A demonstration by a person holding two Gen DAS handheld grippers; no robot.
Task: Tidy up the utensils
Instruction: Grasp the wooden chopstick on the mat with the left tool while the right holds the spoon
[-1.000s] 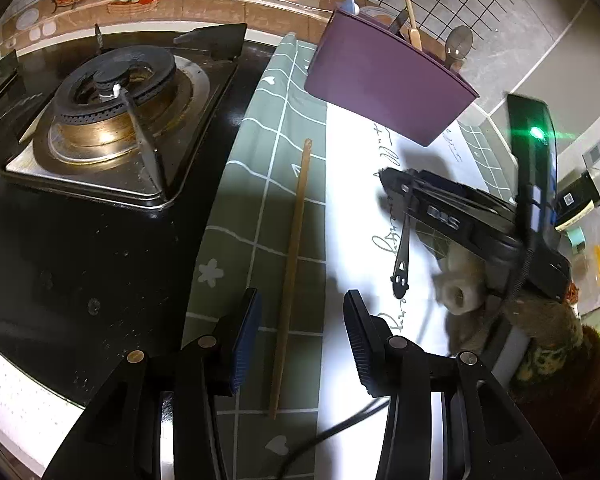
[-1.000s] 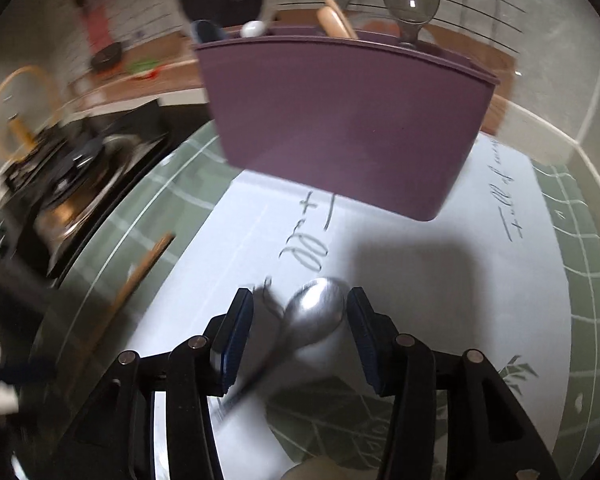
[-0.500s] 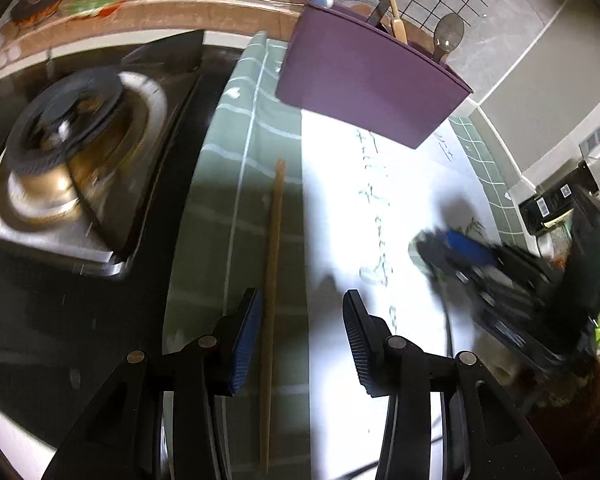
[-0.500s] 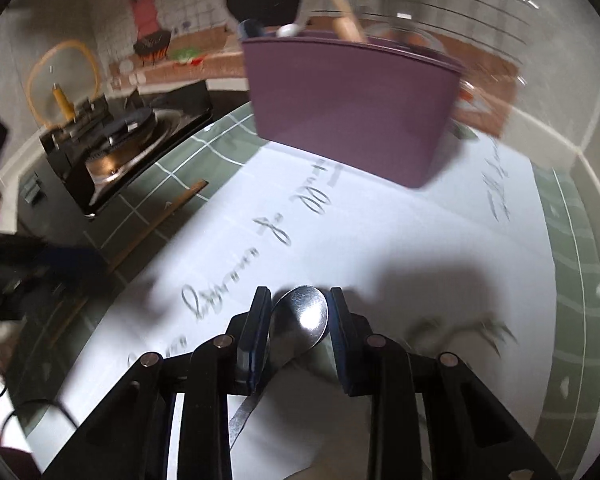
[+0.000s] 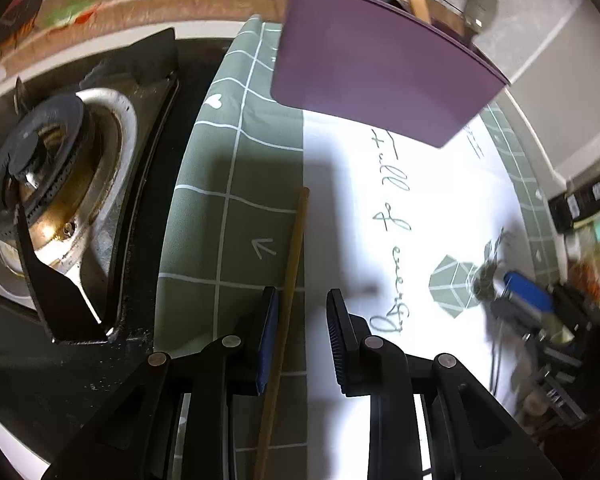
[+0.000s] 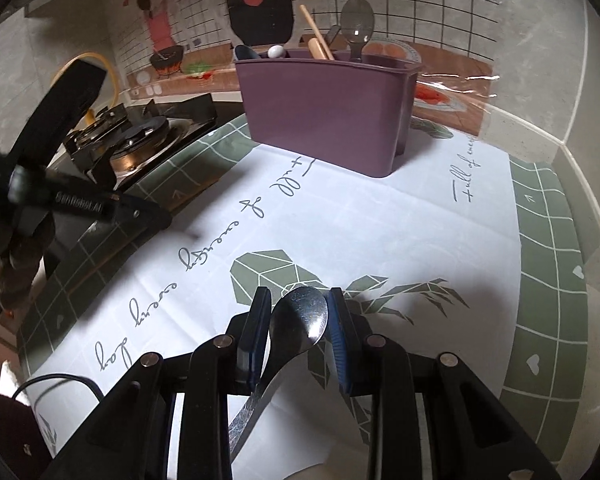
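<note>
A thin wooden chopstick (image 5: 294, 248) lies on the green checked mat (image 5: 220, 220), along the edge of the white cloth. My left gripper (image 5: 300, 296) straddles it; its jaws are closing, the stick sits by the left pad and the right pad stands apart. My right gripper (image 6: 299, 295) is shut on the bowl of a metal spoon (image 6: 300, 316), held above the cloth with the handle trailing back under the fingers. The purple utensil holder (image 6: 324, 108) stands at the far end of the cloth with several utensils upright in it. In the left wrist view the holder (image 5: 380, 76) is at top centre.
A gas stove (image 5: 48, 168) with a black pan support borders the mat on the left. A tiled wall and wooden ledge run behind the holder. The left gripper's body (image 6: 80, 200) and a sleeve fill the left edge of the right wrist view.
The left gripper slid along the mat towards the holder and narrowed its jaws around the chopstick. The right gripper shut on the spoon's bowl and drew back from the holder, lifting it.
</note>
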